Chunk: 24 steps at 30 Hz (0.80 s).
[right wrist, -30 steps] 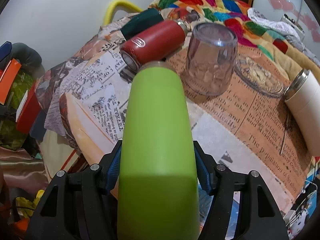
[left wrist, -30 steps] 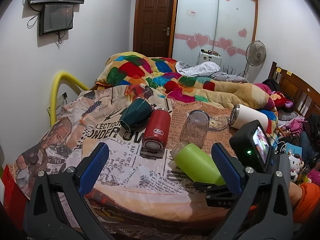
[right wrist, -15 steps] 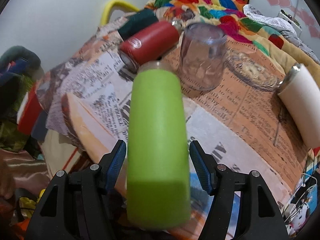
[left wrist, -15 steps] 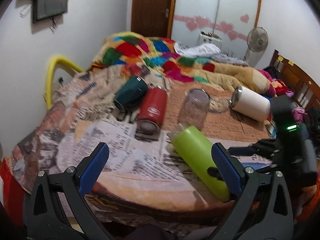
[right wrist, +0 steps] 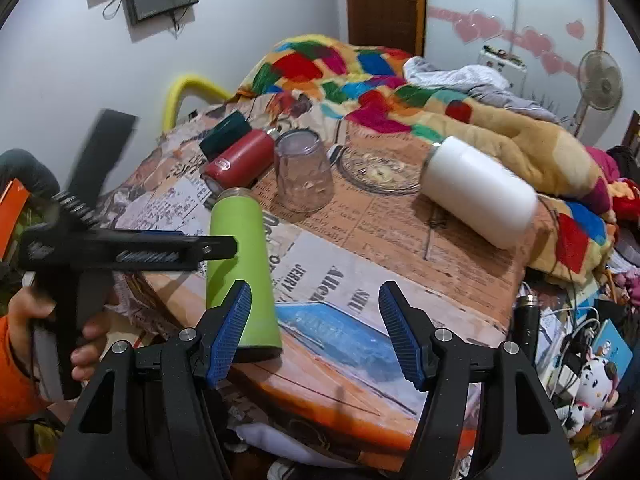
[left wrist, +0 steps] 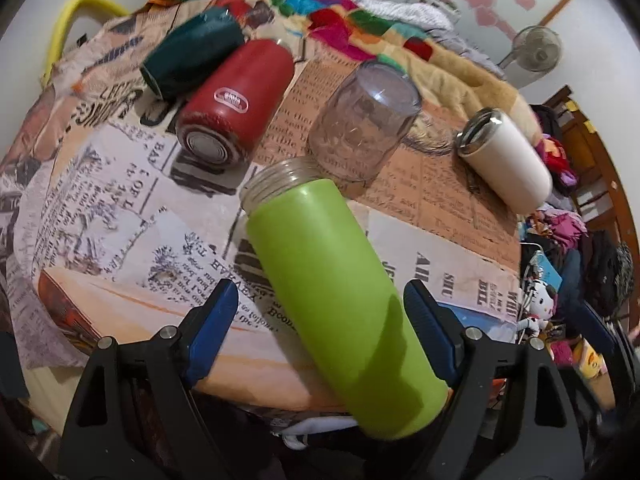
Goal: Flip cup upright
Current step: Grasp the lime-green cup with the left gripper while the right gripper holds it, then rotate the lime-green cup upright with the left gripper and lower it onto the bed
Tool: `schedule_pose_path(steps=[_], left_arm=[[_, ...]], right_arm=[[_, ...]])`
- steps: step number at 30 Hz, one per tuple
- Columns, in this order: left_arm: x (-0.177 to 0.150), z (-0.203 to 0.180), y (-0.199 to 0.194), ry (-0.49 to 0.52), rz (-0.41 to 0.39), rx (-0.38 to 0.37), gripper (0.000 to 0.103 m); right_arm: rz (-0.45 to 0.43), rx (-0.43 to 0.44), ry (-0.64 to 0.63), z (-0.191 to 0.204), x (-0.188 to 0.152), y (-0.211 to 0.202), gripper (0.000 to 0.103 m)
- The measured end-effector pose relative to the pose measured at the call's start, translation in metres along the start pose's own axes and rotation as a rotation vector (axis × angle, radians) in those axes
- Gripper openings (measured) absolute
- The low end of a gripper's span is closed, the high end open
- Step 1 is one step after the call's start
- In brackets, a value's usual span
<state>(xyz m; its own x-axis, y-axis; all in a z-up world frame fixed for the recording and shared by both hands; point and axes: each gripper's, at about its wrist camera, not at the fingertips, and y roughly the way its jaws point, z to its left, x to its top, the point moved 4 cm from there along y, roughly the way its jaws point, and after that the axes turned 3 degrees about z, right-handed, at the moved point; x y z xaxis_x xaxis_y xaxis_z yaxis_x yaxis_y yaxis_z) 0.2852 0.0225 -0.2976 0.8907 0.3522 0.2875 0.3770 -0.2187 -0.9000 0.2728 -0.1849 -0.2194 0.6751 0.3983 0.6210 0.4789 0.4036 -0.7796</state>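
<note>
green cup [left wrist: 336,276] lying between left tool [left wrist: 320,312] fingers

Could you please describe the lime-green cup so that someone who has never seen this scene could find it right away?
Look at the newspaper-print cloth spread over the table in front of the bed. Near its front edge lies the lime-green cup, on its side, its threaded clear mouth pointing toward the upturned clear glass tumbler. It is the only green one; the red, dark teal and white cups lie farther back.

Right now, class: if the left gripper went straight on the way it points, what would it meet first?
The green cup, most likely: it lies on its side between the open fingers of the left gripper, with the clear glass behind it.
</note>
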Motion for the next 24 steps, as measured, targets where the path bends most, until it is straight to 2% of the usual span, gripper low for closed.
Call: schedule_pose_path(steps=[4,7,12,14,17,19,21,24], left_arm=[[0.005,-0.006,0.015,-0.012,0.046,0.046,0.079],[0.007,-0.006,0.027,-0.028,0.070,0.113,0.079],[0.009,-0.005,0.044,-0.059,0.107,0.129,0.077],[0.010,-0.009,0.044,-0.046,0.091,0.140,0.075],[0.011,-0.015,0.038,-0.011,0.059,0.129,0.067],[0.010,-0.025,0.030,0.052,0.024,0.137,0.063],[0.008,-0.029,0.019,0.105,-0.011,0.148,0.063],[0.006,-0.041,-0.002,0.162,-0.061,0.125,0.063]], right_arm=[[-0.041,-0.020,0.015,0.000,-0.003,-0.008,0.063],[-0.061,-0.025,0.024,-0.001,-0.009,-0.014,0.063],[-0.076,-0.026,0.043,-0.007,-0.015,-0.018,0.063],[-0.077,-0.025,0.052,-0.011,-0.017,-0.019,0.063],[-0.075,-0.026,0.071,-0.015,-0.020,-0.019,0.063],[-0.075,-0.028,0.086,-0.018,-0.022,-0.020,0.063],[-0.072,-0.028,0.098,-0.022,-0.025,-0.020,0.063],[-0.071,-0.033,0.114,-0.025,-0.027,-0.020,0.063]])
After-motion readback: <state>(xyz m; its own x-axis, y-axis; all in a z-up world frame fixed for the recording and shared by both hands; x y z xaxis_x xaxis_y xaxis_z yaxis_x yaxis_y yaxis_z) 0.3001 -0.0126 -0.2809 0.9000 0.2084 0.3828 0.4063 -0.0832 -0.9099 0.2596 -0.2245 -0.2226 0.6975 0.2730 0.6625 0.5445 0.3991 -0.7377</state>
